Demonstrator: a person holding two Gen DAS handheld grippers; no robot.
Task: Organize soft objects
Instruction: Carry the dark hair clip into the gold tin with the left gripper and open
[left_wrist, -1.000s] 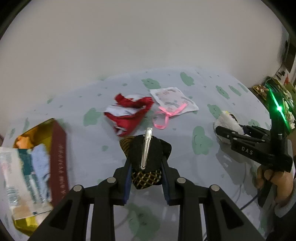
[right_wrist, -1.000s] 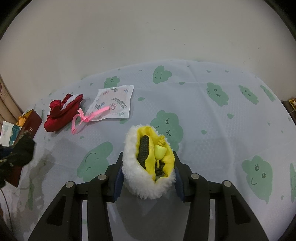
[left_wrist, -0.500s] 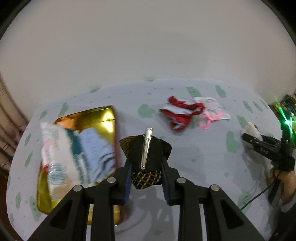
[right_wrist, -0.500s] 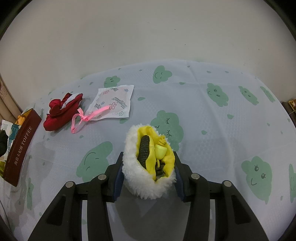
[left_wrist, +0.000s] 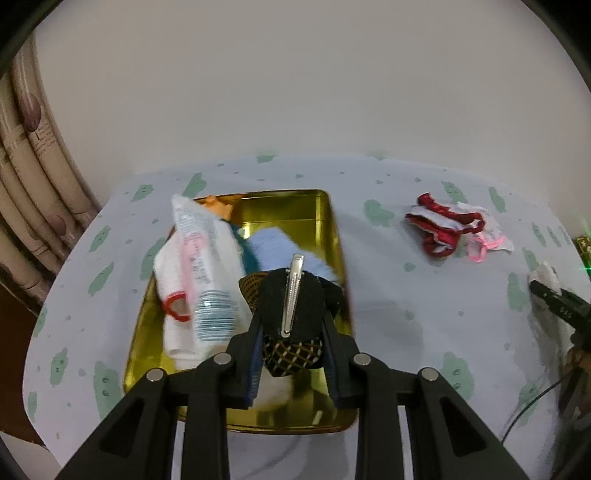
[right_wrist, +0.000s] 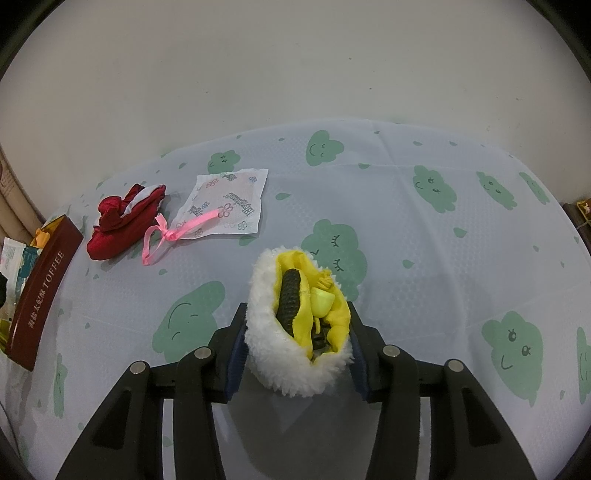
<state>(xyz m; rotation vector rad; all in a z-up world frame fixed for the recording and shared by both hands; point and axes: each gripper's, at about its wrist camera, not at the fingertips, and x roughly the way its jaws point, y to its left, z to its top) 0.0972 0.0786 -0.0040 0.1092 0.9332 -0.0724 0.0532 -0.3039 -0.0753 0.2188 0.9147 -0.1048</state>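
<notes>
The job looks about half done. Some soft things are in the gold tin, and some are left out on the cloth.

The tin sits right under the left gripper. In it lie a white pack, a blue cloth, a white sock and something orange at the far end.

The left jaws are squeezed on a black hair bow with a silver clip, held over the tin's near end. I think it can drop in next.

The right gripper squeezes a fluffy yellow shoe just above the cloth. Far ahead and left of it lie a red shoe, a flat packet and a pink ribbon. These are not yet put away.
</notes>
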